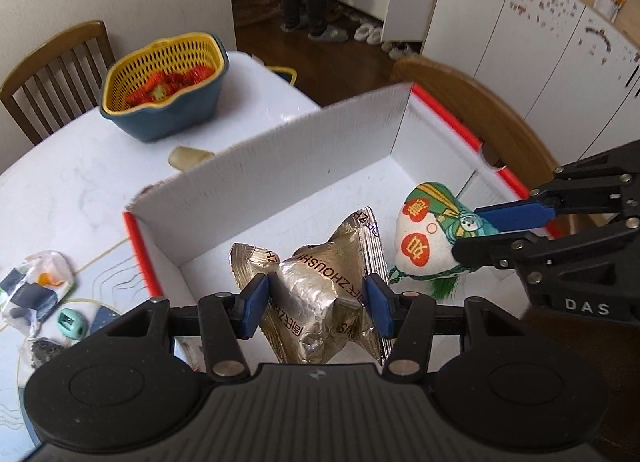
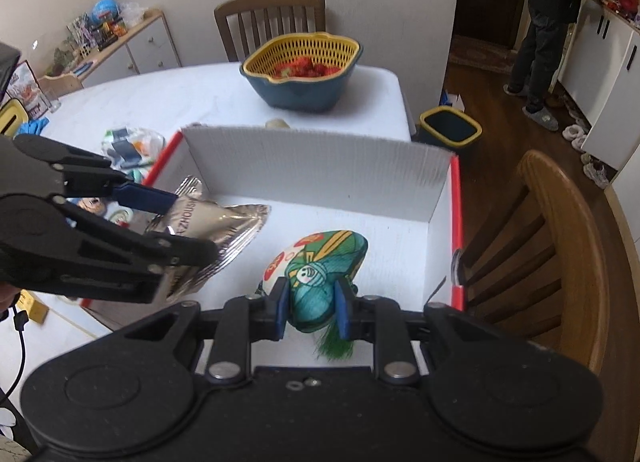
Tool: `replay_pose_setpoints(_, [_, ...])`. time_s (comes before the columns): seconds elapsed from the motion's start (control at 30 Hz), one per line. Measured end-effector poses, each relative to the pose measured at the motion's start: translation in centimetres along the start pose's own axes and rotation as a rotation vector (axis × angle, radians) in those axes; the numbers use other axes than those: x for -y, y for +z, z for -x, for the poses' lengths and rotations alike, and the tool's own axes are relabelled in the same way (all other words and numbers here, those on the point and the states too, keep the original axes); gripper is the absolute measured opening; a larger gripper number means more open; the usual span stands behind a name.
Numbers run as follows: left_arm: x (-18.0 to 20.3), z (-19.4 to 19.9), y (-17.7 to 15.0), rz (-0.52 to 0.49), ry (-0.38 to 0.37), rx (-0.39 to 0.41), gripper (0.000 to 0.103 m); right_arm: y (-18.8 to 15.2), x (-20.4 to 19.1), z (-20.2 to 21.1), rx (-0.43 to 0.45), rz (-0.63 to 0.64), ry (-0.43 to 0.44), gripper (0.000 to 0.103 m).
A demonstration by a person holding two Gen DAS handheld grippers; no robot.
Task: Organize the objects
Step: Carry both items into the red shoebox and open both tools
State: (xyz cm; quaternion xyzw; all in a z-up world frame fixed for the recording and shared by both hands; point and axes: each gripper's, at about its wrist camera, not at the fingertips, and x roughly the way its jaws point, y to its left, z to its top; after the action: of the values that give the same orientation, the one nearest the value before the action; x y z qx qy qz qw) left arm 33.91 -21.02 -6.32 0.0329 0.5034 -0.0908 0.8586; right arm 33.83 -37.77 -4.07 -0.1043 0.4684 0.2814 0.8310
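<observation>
My left gripper (image 1: 316, 304) is shut on a crumpled silver foil packet (image 1: 316, 282) and holds it over the open white cardboard box (image 1: 280, 166) with red edges. The same packet (image 2: 216, 222) shows at the left of the right wrist view, in the left gripper (image 2: 188, 222). My right gripper (image 2: 311, 308) is shut on a green and white cloth sachet (image 2: 320, 262) with a green tassel, also over the box (image 2: 320, 166). In the left wrist view the sachet (image 1: 424, 238) hangs at the right in the right gripper (image 1: 476, 228).
A yellow strainer in a blue bowl (image 1: 164, 82) with red items stands at the table's far end. A plastic bag (image 1: 36, 286) and a small teal object (image 1: 72, 322) lie left of the box. Wooden chairs (image 2: 560, 246) ring the table. A bin (image 2: 448, 128) and a standing person (image 2: 548, 22) are beyond.
</observation>
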Motion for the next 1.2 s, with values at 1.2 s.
replay_pose_setpoints(1.2, [-0.2, -7.6, 0.5, -0.004, -0.008, -0.206, 0.058, -0.7, 1.4, -7.1, -0.202, 0.021, 0.040, 0.034])
